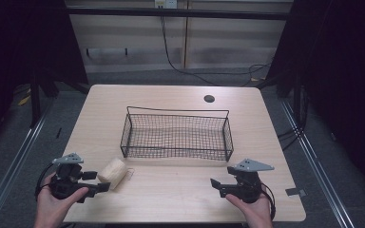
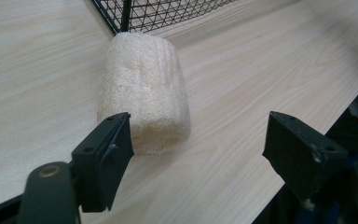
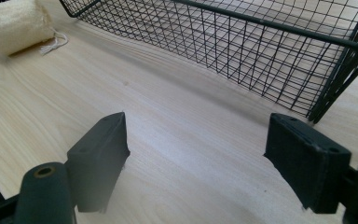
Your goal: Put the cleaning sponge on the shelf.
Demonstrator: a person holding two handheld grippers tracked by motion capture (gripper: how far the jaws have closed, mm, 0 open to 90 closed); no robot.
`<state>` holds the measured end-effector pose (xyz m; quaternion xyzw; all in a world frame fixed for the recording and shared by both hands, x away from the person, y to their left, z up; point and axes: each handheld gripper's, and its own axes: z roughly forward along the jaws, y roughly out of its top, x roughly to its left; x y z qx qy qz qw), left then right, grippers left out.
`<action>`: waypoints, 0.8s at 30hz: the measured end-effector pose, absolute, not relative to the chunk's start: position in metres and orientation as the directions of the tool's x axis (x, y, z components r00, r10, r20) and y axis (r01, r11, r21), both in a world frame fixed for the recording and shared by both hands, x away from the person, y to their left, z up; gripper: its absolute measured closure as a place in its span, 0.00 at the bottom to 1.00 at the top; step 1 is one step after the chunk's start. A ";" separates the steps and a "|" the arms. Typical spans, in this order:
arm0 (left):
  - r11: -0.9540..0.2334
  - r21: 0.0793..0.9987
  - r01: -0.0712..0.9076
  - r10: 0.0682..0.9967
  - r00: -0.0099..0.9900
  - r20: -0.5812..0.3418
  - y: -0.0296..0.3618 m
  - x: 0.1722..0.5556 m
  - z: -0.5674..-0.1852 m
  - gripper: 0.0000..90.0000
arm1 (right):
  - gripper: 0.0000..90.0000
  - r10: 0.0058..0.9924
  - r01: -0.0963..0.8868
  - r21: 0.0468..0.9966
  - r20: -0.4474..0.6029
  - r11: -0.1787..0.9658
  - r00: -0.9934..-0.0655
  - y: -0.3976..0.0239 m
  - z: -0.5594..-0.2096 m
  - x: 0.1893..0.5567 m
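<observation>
A cream loofah sponge (image 1: 112, 173) lies on the wooden table (image 1: 180, 190) just in front of the black wire basket (image 1: 176, 134), near its left front corner. My left gripper (image 1: 97, 181) is open at the table's front left, its jaws pointing at the sponge. In the left gripper view the sponge (image 2: 144, 88) lies just beyond the left jaw, slightly left of the gap, untouched. My right gripper (image 1: 215, 186) is open at the front right with nothing between its jaws. In the right gripper view the basket (image 3: 242, 51) stands ahead and the sponge (image 3: 11, 25) lies at far left.
The basket is empty and sits mid-table. A round cable hole (image 1: 209, 99) marks the table's far side. A thin white string (image 3: 56, 43) trails from the sponge. Bare tabletop lies between the two grippers. The table's front edge is close under both hands.
</observation>
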<state>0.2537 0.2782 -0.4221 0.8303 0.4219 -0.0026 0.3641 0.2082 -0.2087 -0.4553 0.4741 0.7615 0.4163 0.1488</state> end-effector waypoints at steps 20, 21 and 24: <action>-0.504 0.432 0.748 0.737 0.634 -0.237 0.262 0.289 -0.395 0.24 | 0.23 0.835 0.616 0.761 0.192 0.206 -0.516 -0.206 -0.458 0.210; -0.513 0.414 0.752 0.737 0.633 -0.236 0.261 0.293 -0.395 0.24 | 0.23 0.835 0.615 0.762 0.194 0.204 -0.516 -0.206 -0.458 0.211; -0.528 0.371 0.764 0.736 0.630 -0.249 0.259 0.304 -0.397 0.22 | 0.23 0.834 0.619 0.758 0.198 0.203 -0.516 -0.206 -0.458 0.211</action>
